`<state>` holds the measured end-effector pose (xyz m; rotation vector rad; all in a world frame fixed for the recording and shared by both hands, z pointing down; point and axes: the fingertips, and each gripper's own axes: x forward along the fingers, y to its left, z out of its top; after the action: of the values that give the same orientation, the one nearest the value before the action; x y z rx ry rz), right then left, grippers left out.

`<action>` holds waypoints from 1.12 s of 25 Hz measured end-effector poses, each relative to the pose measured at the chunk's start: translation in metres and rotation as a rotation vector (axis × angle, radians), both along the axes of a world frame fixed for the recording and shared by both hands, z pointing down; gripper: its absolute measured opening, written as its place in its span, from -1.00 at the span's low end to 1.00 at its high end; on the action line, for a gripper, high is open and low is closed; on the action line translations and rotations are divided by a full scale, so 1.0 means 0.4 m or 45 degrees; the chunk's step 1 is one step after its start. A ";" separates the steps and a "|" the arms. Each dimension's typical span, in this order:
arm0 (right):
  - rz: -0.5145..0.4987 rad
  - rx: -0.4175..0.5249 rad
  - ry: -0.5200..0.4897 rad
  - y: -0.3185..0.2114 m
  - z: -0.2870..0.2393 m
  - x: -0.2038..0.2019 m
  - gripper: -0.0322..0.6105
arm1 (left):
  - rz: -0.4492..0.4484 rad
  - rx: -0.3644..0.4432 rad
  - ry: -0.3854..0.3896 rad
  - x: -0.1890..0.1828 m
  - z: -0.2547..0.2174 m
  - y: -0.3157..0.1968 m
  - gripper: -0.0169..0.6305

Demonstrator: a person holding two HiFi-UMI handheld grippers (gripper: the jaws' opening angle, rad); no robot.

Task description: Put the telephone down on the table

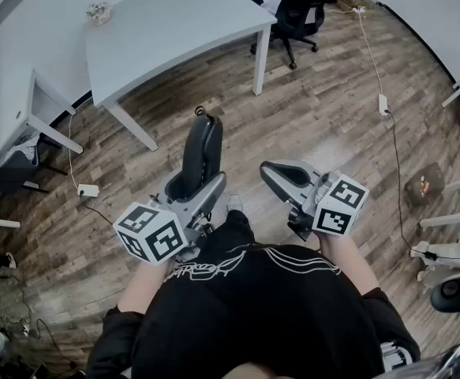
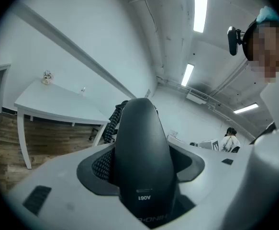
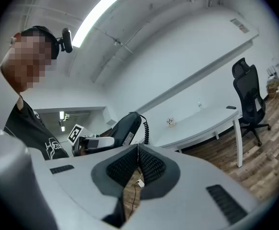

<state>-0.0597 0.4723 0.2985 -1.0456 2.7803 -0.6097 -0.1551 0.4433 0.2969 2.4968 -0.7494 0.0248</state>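
Observation:
A black telephone handset (image 1: 202,152) with a coiled cord (image 1: 199,110) stands upright in my left gripper (image 1: 194,189), which is shut on its lower end, above the wooden floor. In the left gripper view the handset (image 2: 141,147) fills the space between the pads. My right gripper (image 1: 283,178) hangs beside it to the right, shut and empty; its pads meet at the tips (image 3: 138,150). From the right gripper view the handset (image 3: 125,126) shows at the left. The white table (image 1: 174,22) lies ahead, beyond both grippers.
A small ornament (image 1: 98,10) sits on the table's far left corner. A black office chair (image 1: 297,6) stands at its right end. A second white desk (image 1: 24,109) is on the left. A power strip (image 1: 88,189) and cables lie on the floor.

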 end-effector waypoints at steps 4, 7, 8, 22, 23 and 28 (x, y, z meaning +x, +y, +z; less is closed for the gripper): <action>0.005 0.013 -0.012 0.014 -0.014 0.009 -0.78 | 0.013 -0.005 -0.012 0.014 -0.007 0.020 -0.07; 0.021 0.016 -0.020 0.012 -0.025 0.022 -0.78 | 0.034 -0.002 -0.010 0.031 -0.018 0.016 -0.07; 0.029 0.012 -0.017 0.007 -0.023 0.027 -0.78 | 0.041 -0.002 -0.012 0.038 -0.019 0.012 -0.07; 0.122 -0.051 0.027 -0.123 0.031 0.116 -0.78 | 0.144 -0.052 -0.001 0.155 0.021 -0.149 -0.07; 0.125 -0.056 0.026 -0.143 0.035 0.125 -0.78 | 0.149 -0.055 0.000 0.164 0.027 -0.170 -0.07; 0.109 -0.102 0.017 -0.288 0.063 0.165 -0.78 | 0.128 -0.088 0.006 0.198 0.058 -0.303 -0.07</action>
<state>0.0064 0.3572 0.3239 -1.1816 2.7260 -0.7103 -0.0760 0.3220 0.3202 2.4658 -0.6099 0.0799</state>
